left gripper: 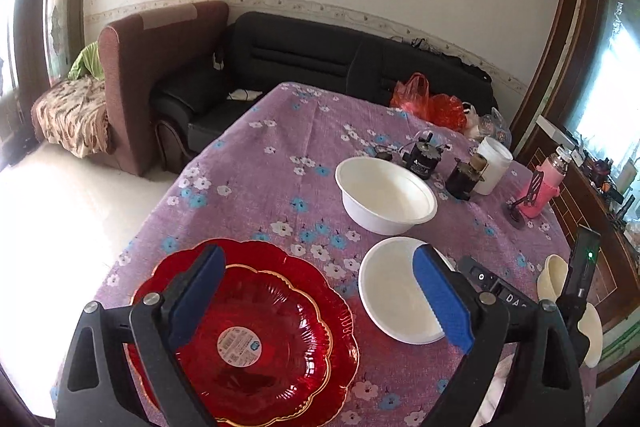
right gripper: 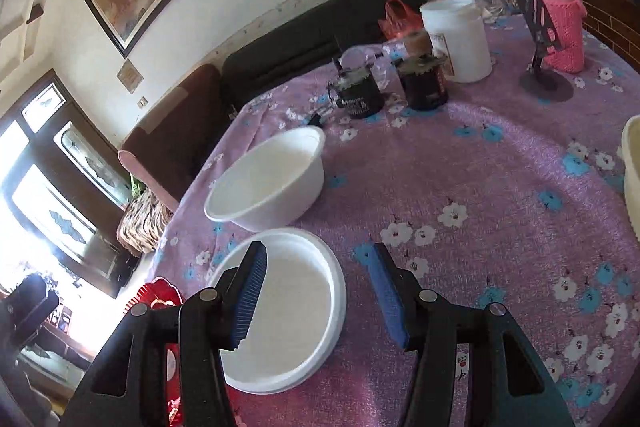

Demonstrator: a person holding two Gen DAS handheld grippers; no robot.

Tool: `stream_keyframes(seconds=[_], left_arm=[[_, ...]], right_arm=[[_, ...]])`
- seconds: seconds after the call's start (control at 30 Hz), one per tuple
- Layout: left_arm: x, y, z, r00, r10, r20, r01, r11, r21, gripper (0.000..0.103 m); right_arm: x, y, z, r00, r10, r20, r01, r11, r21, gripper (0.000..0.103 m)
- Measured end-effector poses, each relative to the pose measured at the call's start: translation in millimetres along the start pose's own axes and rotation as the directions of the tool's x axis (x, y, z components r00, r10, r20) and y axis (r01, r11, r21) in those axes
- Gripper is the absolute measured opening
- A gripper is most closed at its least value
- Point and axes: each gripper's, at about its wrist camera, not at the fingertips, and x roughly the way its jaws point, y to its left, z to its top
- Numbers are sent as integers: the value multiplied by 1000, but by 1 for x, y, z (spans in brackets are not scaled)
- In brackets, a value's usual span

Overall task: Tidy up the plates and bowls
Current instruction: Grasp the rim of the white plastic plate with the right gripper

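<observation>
Both sets of jaws are standing open and holding nothing. On the left gripper (left gripper: 320, 307) the jaws are spread very wide, hanging over the table (left gripper: 256, 163) above the red plates. On the right gripper (right gripper: 316, 295) they are sitting about half open, and the rim of the near white bowl (right gripper: 296, 307) is showing between the blue pads (right gripper: 248, 295) — but the pads are not pressing on it.

Two red plates are lying near the table's edge, the small red plate (left gripper: 256, 339) sitting inside the big red plate (left gripper: 340, 315). So the plates are looking sorted already. Just beside them the near white bowl is sitting on the purple flowery cloth, and the far white bowl (left gripper: 386, 193) is sitting a little further back, close to it but not touching. Behind the bowls some dark jars (right gripper: 424, 83), a white tub (right gripper: 460, 39) and a pink bottle (right gripper: 560, 19) are standing, out of the way. A cream-coloured dish (left gripper: 554, 277) is peeking in at the right side, mostly hidden.

I think the bowls are the job now. The two white bowls probably want to go one inside the other, like the plates. For that, the right gripper is needing to come down so one pad goes inside the bowl's rim and one outside, then squeeze gently — the rim is looking thin and could slip. Then the bowl must be lifted flat and set into the other one.
</observation>
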Motion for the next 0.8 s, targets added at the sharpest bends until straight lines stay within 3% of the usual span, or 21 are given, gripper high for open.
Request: stream_keyframes(seconds=[0.13,0.27,0.47,0.63,0.8], left_arm=[[47,-8,4,995,-36,-93,35,999,-19,95],[94,-28,1,981,-51,-188,53,999,6,94],[145,-41,-8,956,-16,-293,28,999,39,92],[163,-47,-13,940,-5,-341,34,996,78,57],[164,-55,-16,935,-19,-355,63,992,111,41]], right_arm=[[20,-17,-8,996,8,-87,-6,1000,27,58],[28,-16,-13,994,3,-108,-3,1000,-2,58],[38,-7,-17,989,-17,-144,10,999,-45,58],[51,-6,-23,980,-28,-196,17,998,-55,58],[52,-2,-24,980,-31,-198,18,998,-64,57]])
